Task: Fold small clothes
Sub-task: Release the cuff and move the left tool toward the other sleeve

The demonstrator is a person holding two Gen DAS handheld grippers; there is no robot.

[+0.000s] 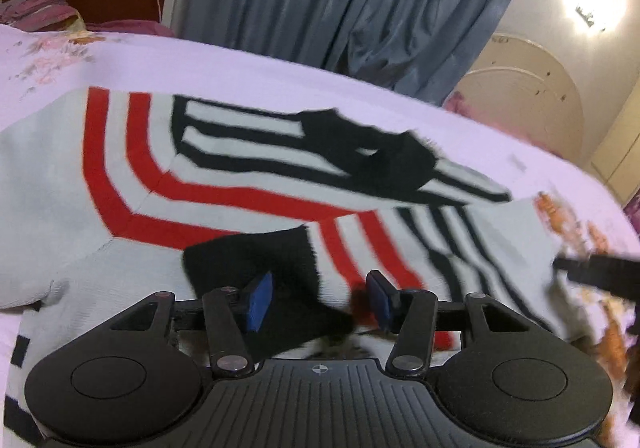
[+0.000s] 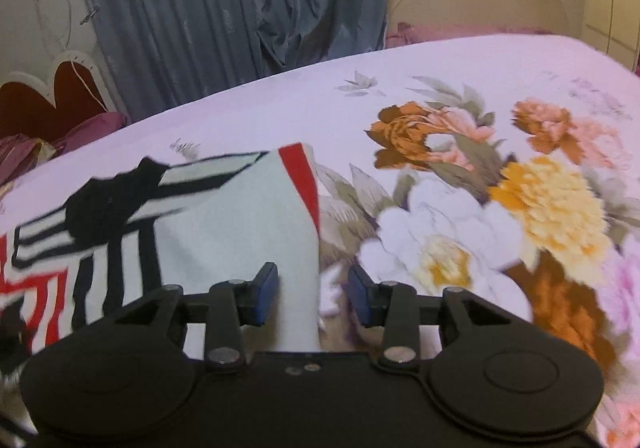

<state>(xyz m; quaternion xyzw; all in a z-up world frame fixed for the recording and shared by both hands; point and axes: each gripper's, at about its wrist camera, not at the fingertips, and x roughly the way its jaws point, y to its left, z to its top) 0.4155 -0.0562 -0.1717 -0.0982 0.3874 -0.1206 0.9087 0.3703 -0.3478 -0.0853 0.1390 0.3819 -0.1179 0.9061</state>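
Mostly flat: left wrist view shows the striped sweater spread on the floral bed, long axis left to right. Left claw half-open, empty, over a black cuff. Right wrist view: right claw half-open, empty, straddling the sweater's right edge, nearer that side. No readable writing.

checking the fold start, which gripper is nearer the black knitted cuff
Left. The left gripper hangs right over the black knitted cuff, fingers apart. The right gripper is off at the sweater's pale grey edge, beside the floral bedsheet.
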